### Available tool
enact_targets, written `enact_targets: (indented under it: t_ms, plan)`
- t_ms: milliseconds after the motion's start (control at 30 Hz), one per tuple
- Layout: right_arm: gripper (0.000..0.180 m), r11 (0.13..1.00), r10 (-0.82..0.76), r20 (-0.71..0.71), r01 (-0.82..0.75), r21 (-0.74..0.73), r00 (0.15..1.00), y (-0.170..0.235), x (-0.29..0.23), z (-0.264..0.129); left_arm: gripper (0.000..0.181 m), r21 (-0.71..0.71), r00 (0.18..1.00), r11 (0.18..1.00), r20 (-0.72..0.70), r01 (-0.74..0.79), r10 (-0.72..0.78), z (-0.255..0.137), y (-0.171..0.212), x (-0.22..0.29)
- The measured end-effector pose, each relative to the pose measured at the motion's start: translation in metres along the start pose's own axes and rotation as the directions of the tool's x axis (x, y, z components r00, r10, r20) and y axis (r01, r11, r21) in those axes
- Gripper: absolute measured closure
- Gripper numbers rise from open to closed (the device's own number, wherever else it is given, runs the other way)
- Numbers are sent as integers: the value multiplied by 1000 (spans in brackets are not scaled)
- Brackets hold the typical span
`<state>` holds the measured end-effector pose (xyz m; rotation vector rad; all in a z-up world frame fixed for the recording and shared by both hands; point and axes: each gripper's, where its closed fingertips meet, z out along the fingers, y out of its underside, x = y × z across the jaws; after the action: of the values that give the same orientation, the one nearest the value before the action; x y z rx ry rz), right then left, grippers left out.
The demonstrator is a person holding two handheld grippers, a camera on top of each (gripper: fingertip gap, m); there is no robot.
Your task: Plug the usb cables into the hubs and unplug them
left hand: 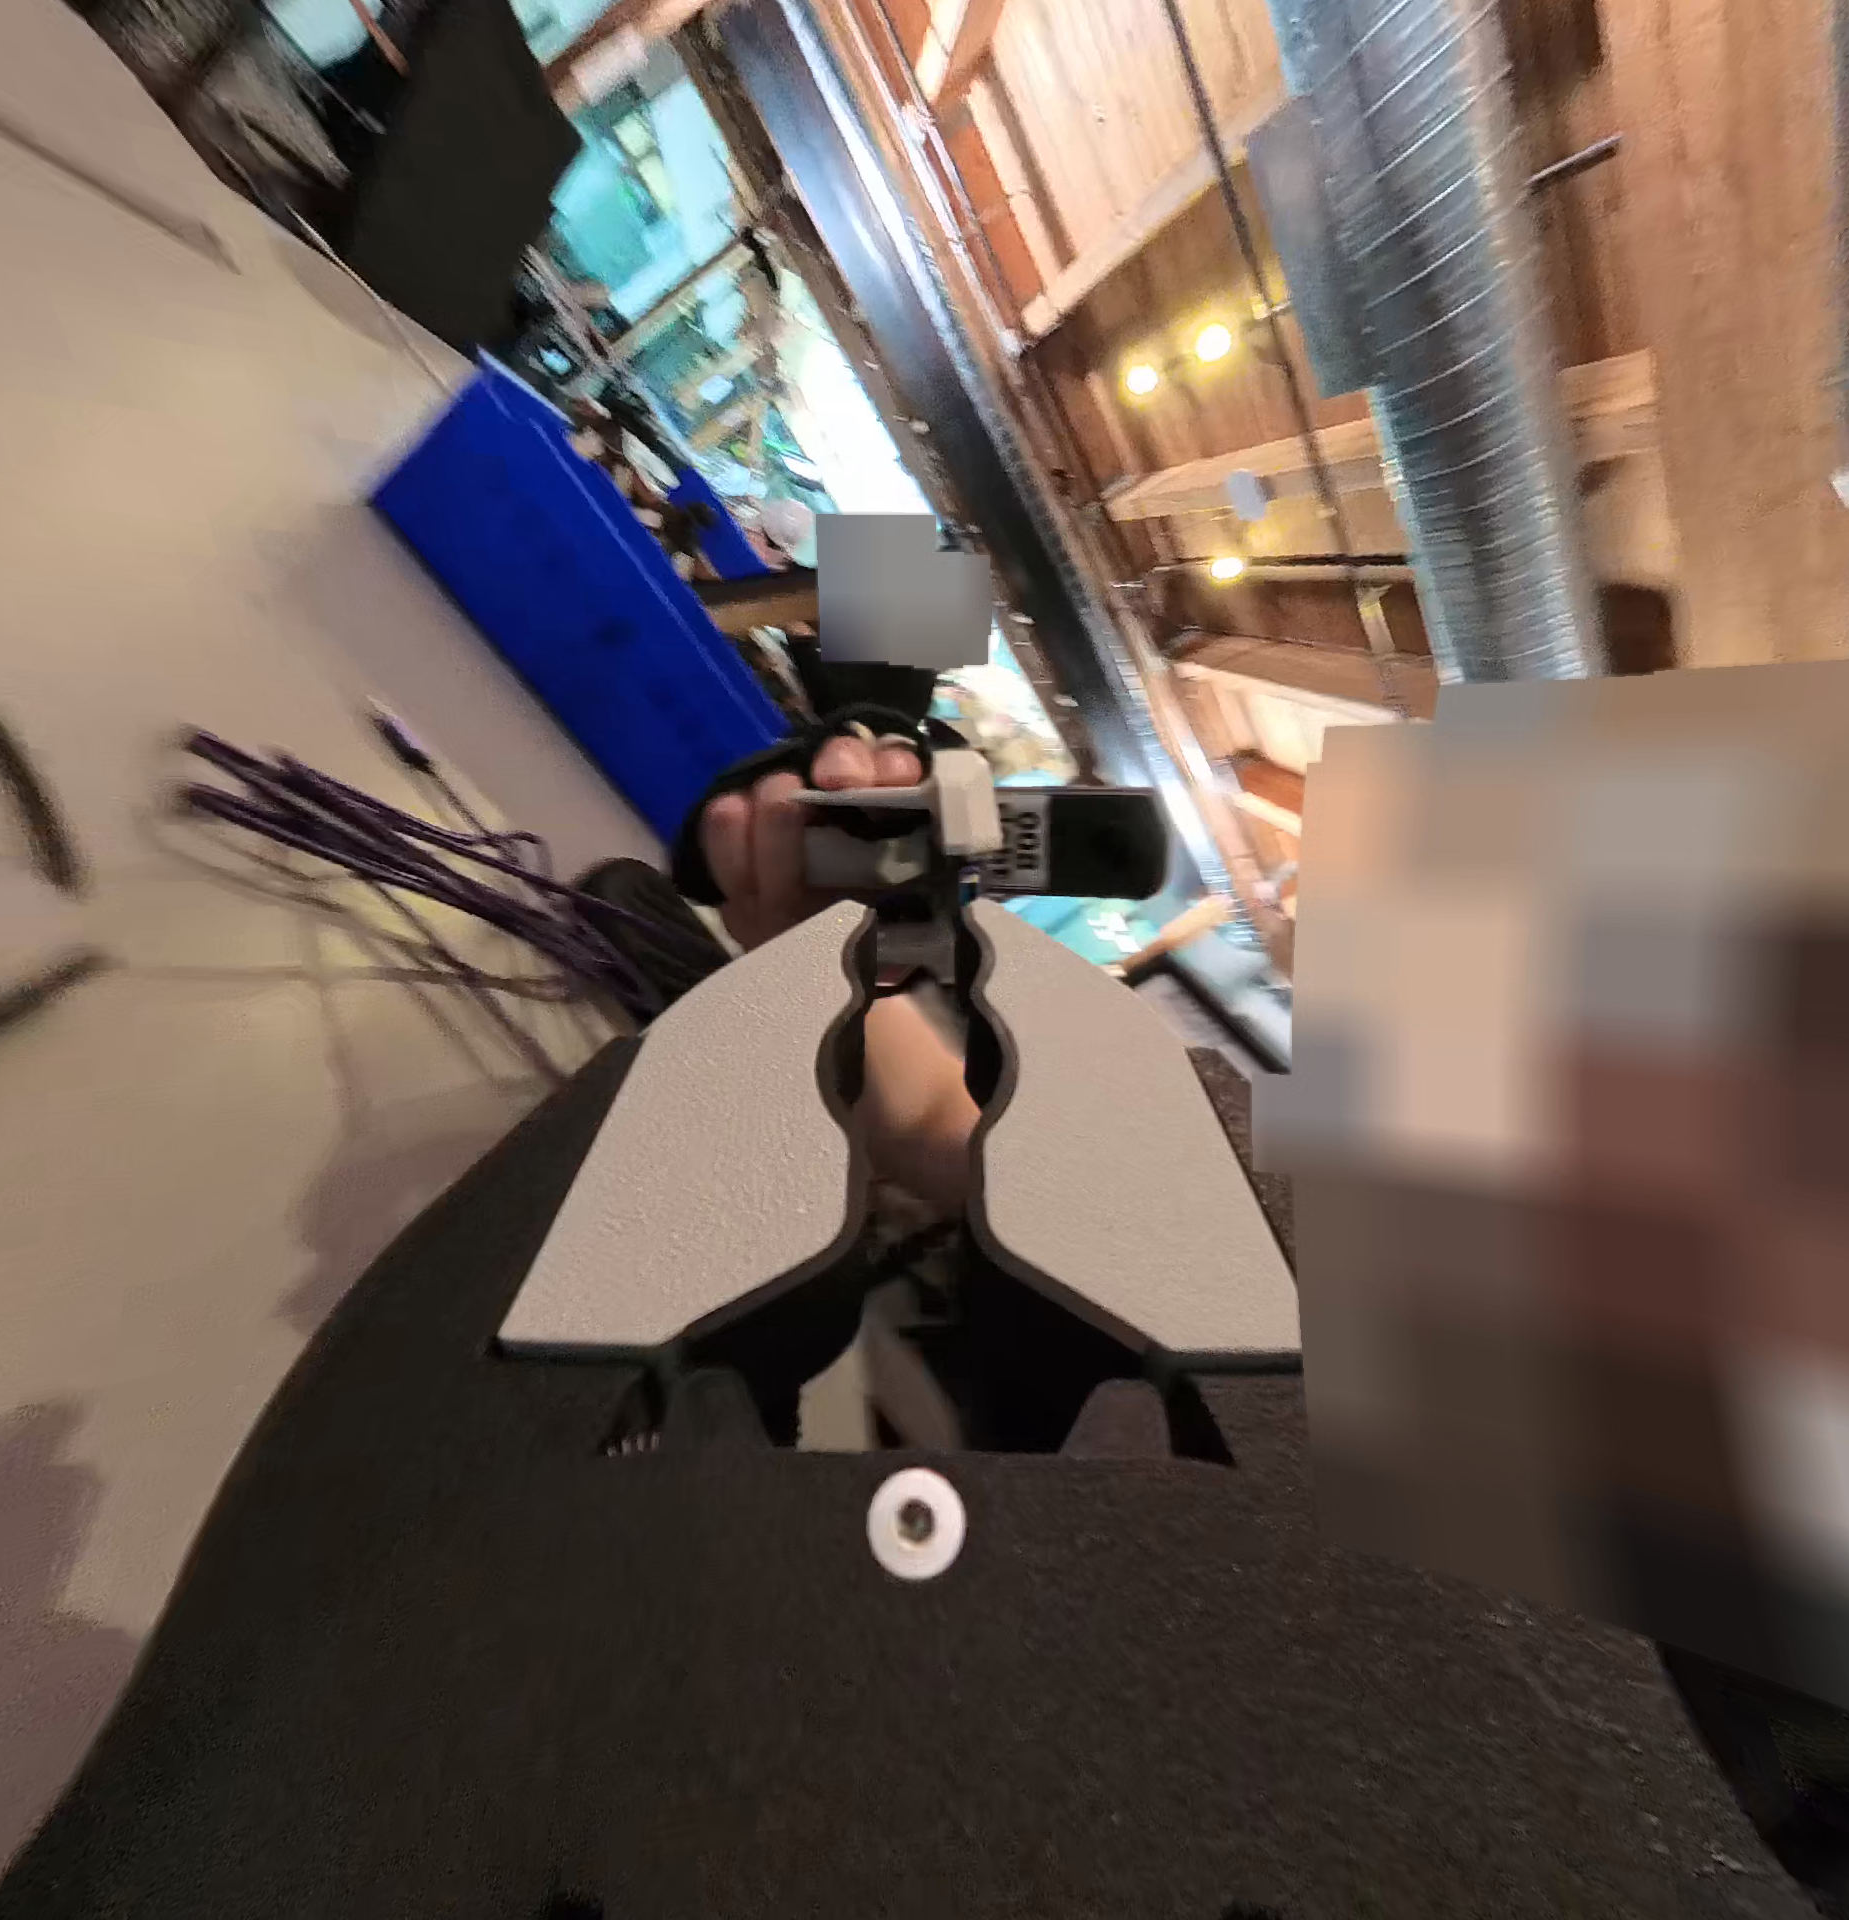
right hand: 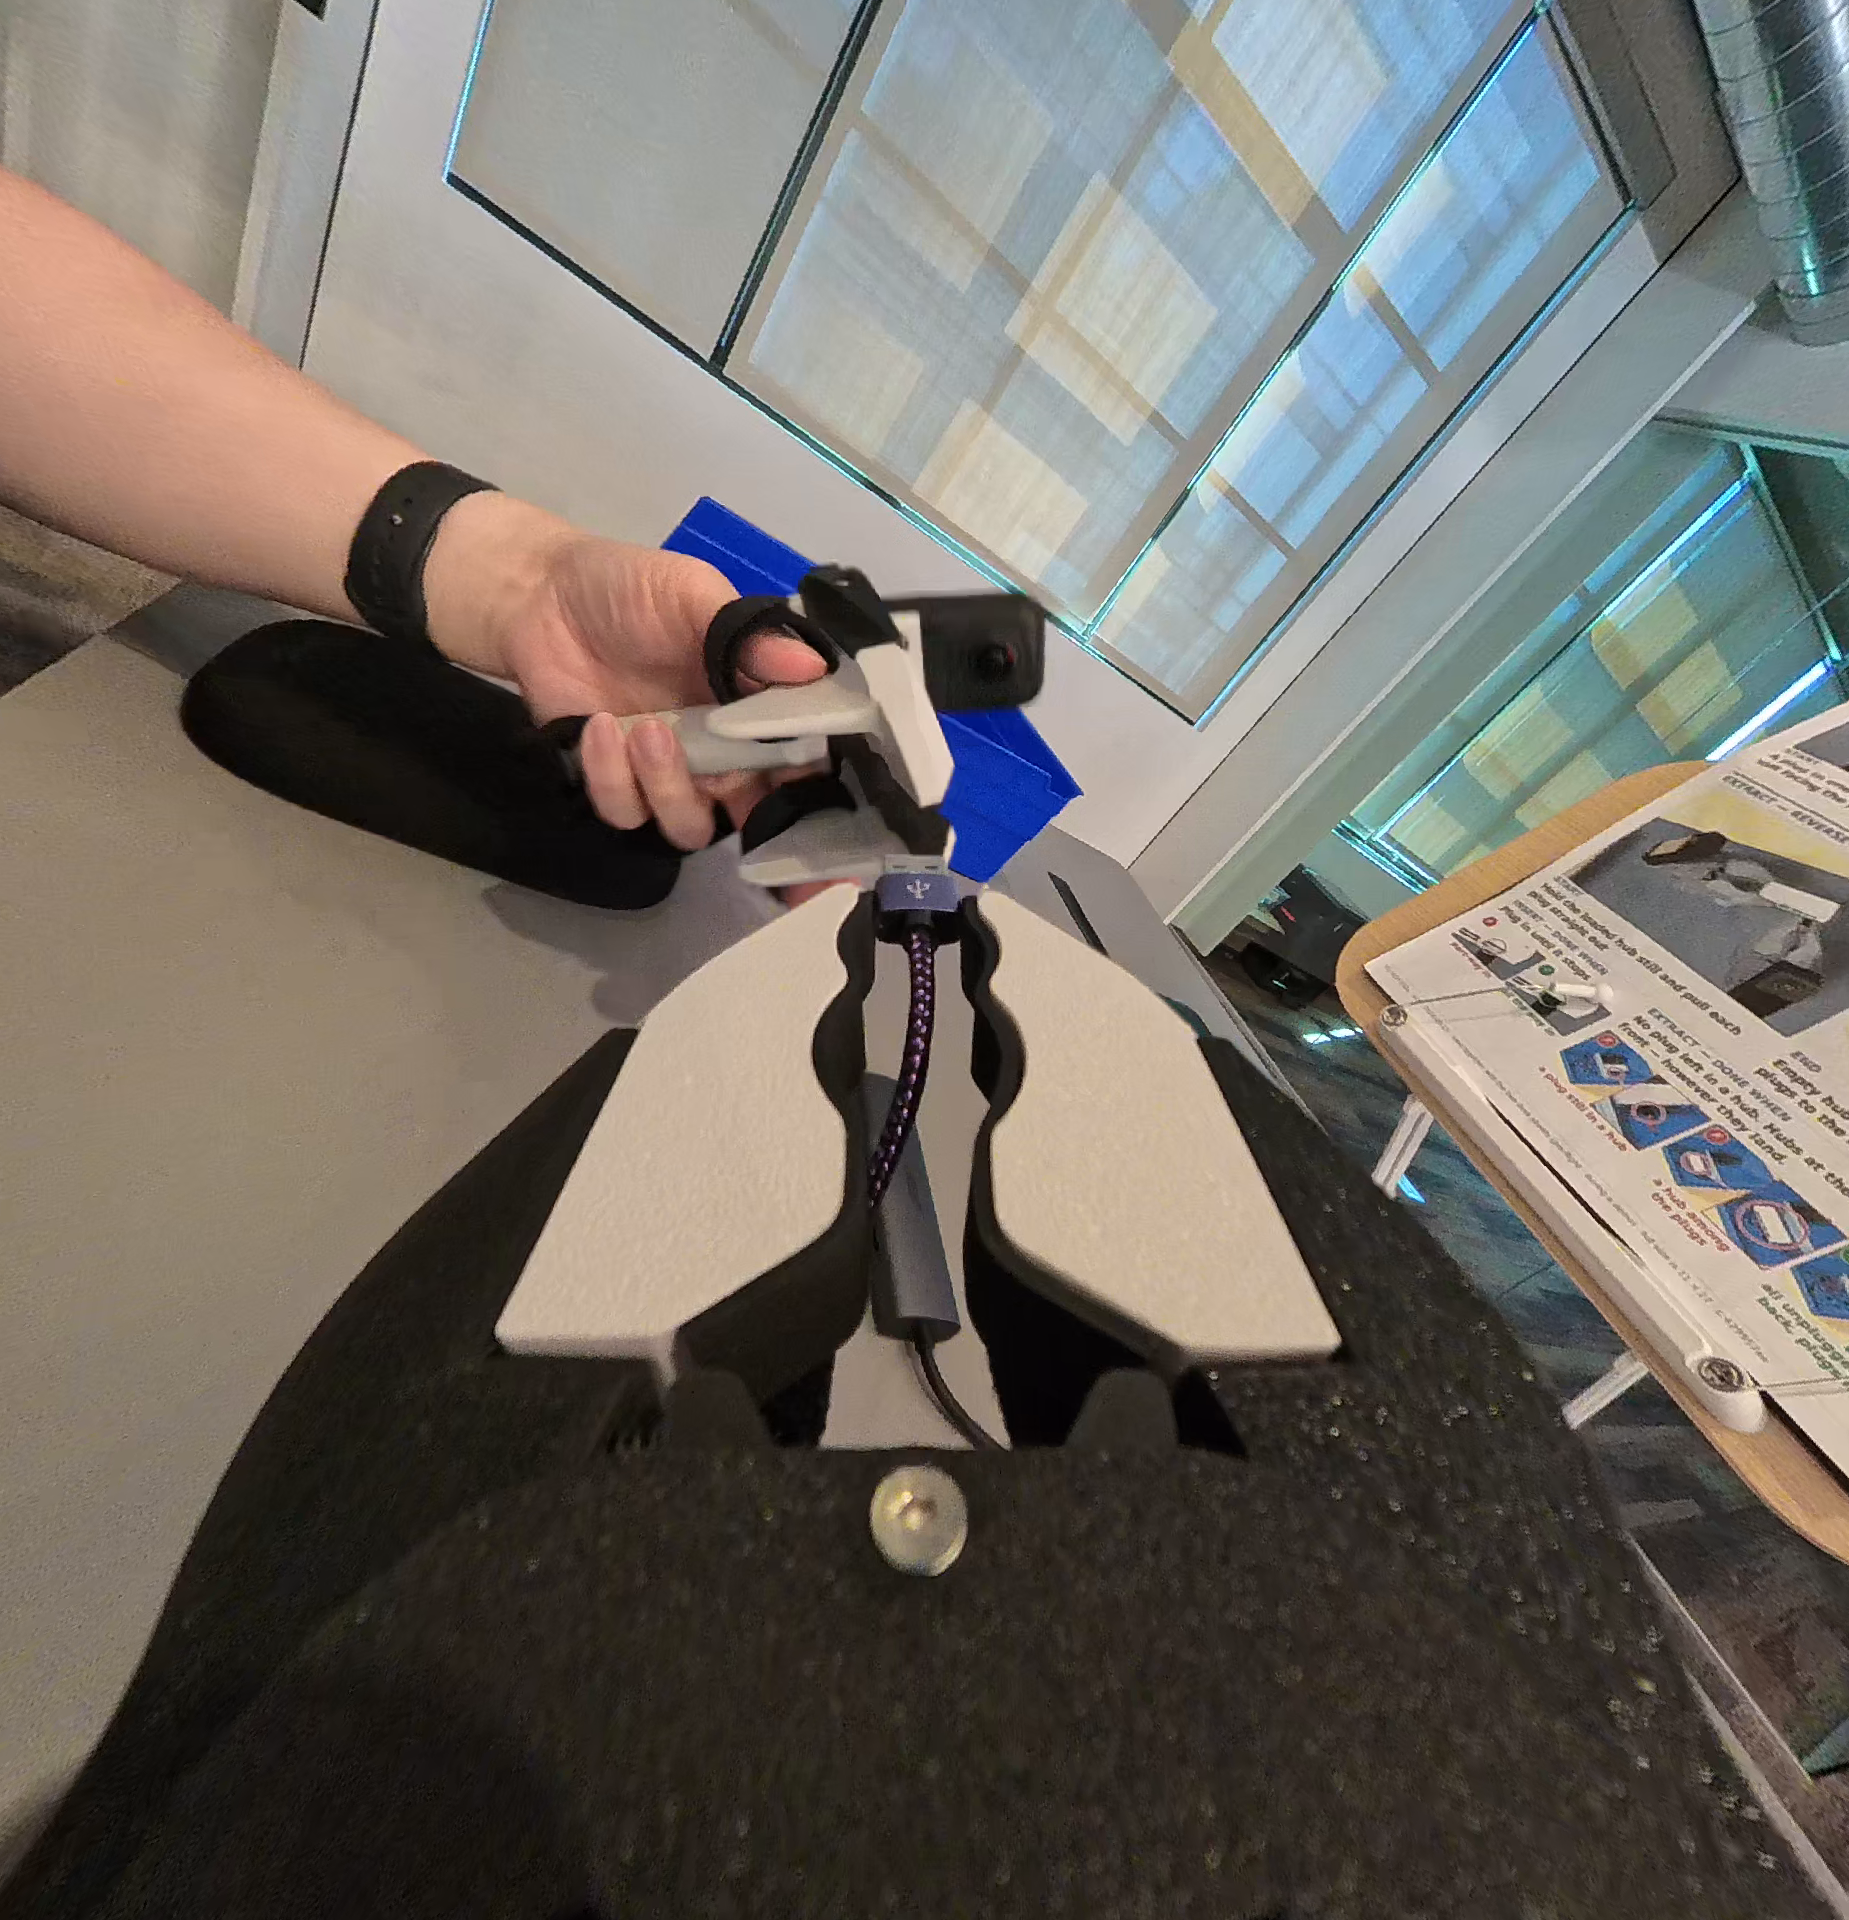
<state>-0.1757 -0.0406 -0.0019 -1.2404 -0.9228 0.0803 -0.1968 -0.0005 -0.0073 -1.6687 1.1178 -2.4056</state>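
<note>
A purple-and-black braided USB cable (right hand: 912, 1049) runs up the narrow channel between the right gripper's (right hand: 915, 914) two grey fingers (right hand: 722, 1164), its blue-collared plug (right hand: 915, 891) pinched at the fingertips with the metal tip poking just past them. The right tongs are clenched on that plug. Beneath the braid, a slim grey hub (right hand: 904, 1247) with a dark lead lies lower in the same channel, behind the fingers; whether it rests on the table or is carried cannot be told.

Just beyond the plug, nearly touching it, is the left gripper (right hand: 858, 821), held in a person's hand (right hand: 629, 665) that wears a black wristband (right hand: 406, 545); a small black camera (right hand: 977, 649) sits on top of it. In the left wrist view the left gripper's (left hand: 915, 925) own fingers stand nearly together with only a thin wavy gap, and nothing visible is held at their tips; whether they grip anything cannot be told. Facing it there is the other gripper in a hand (left hand: 795, 831).

A bundle of purple cables (left hand: 411, 862) lies blurred on the pale grey table (left hand: 224, 1091), well apart from both tongs. A blue bin (left hand: 577, 603) stands farther back on the table. To the right, an illustrated instruction sheet (right hand: 1678, 1039) is fastened to a wooden board (right hand: 1361, 951).
</note>
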Motion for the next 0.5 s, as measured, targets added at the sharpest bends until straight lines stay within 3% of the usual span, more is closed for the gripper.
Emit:
enact_targets:
  t_ms: [67,133,200,267,400,500]
  plan:
    - [164,1000,10,-9,-10,-6,1000,3,4,-1,166,-78,961,977,180,-198,210,-24,-9,-20]
    - [164,1000,19,-19,-20,-8,1000,5,8,-1,160,-273,794,874,371,-402,481,-53,-13,-52]
    - [165,999,30,-25,-30,-12,999,7,11,-3,152,-451,636,751,408,-483,654,-73,-12,-73]
    - [165,999,31,-32,-32,-16,999,8,14,-4,147,-533,584,687,382,-494,716,-78,-7,-86]
    - [164,999,40,-43,-41,-26,998,12,17,-7,131,-587,580,642,329,-493,745,-73,-7,-105]
    - [164,998,45,-47,-47,-32,998,14,19,-9,124,-701,525,545,280,-460,804,-75,-3,-131]
